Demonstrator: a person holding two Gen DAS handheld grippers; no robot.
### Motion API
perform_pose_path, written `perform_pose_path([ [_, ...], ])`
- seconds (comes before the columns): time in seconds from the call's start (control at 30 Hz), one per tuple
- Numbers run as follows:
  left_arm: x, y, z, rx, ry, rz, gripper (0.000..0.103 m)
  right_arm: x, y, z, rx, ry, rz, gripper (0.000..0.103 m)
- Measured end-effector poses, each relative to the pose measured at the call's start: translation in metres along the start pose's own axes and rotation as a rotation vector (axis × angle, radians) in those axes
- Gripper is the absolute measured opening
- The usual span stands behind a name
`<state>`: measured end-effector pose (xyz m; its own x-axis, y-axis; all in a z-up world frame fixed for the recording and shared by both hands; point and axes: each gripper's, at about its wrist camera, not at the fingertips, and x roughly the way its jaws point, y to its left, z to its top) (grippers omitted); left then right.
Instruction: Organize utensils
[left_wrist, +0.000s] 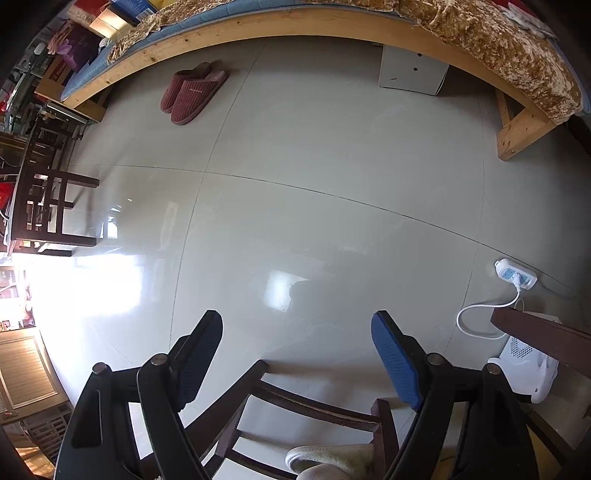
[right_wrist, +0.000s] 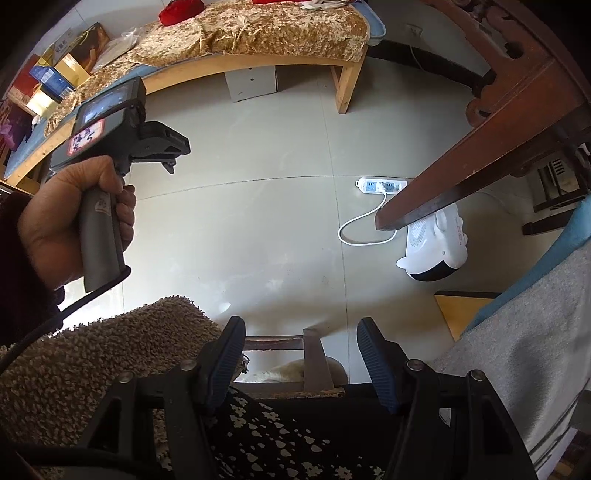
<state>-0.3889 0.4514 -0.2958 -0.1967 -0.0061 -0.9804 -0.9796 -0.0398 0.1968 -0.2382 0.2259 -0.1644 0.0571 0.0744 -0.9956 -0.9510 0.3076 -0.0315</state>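
Observation:
No utensils show in either view. My left gripper (left_wrist: 297, 321) is open and empty, pointing down at the pale tiled floor (left_wrist: 295, 203) above a dark wooden stool frame (left_wrist: 314, 406). My right gripper (right_wrist: 301, 328) is open and empty, held over the person's lap and the floor. In the right wrist view the left gripper's handle (right_wrist: 103, 236) is held in the person's hand at the left, with its body (right_wrist: 107, 118) above.
A wooden bed frame (left_wrist: 258, 26) with a golden cover runs along the back. Red slippers (left_wrist: 192, 92), a white box (left_wrist: 413, 70), a power strip (right_wrist: 380, 184), a white heater (right_wrist: 436, 243) and a dark table's edge (right_wrist: 480, 155) surround the floor. Dark chairs (left_wrist: 44, 192) stand left.

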Motion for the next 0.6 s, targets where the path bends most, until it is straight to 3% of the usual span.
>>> perform_pose_path([
  [0.6, 0.013, 0.0, -0.002, 0.018, 0.016, 0.011, 0.083, 0.007, -0.006, 0.0, 0.015, 0.026, 0.017, 0.066],
])
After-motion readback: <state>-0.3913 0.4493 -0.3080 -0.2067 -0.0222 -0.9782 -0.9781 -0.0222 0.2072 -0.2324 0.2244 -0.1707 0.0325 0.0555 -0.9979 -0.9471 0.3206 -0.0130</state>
